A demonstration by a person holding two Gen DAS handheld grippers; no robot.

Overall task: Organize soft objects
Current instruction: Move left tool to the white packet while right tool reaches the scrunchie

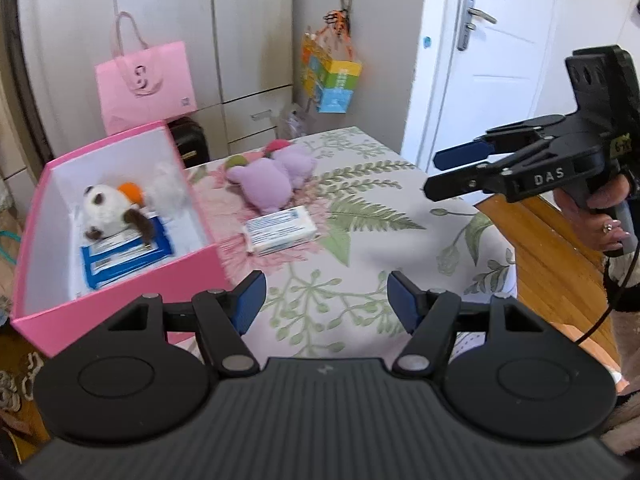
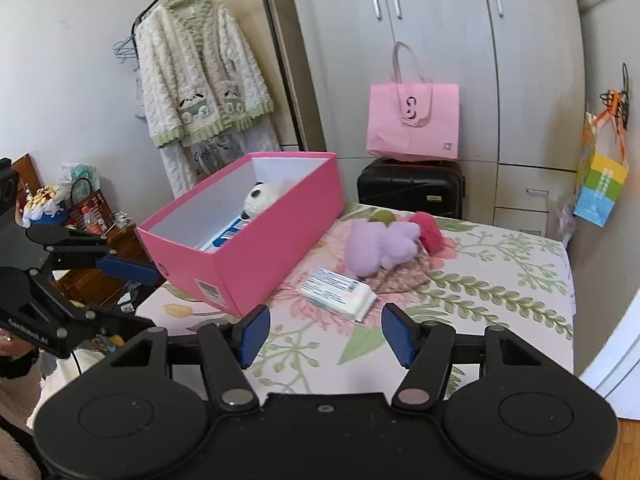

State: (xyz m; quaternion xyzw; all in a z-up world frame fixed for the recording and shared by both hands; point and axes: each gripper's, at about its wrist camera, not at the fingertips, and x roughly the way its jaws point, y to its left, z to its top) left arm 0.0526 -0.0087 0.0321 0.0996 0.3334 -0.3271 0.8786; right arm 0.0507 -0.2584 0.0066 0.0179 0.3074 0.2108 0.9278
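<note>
Flanking open floral tabletop beside pink box: left gripper, right gripper, both wide, empty.

Floral bed – box, plush, wipes

Grey wardrobe, white door, wooden floor, fleece robe hanging on wall

Both wrist views look bright to me, lit by soft daylight. Shadows are faint: I see a pale one on the bedspread beside the white packet. Fisheye bending curves the wardrobe and the door near the edges, and the corners go dark. The purple plush looks slightly soft, blurred.
</note>
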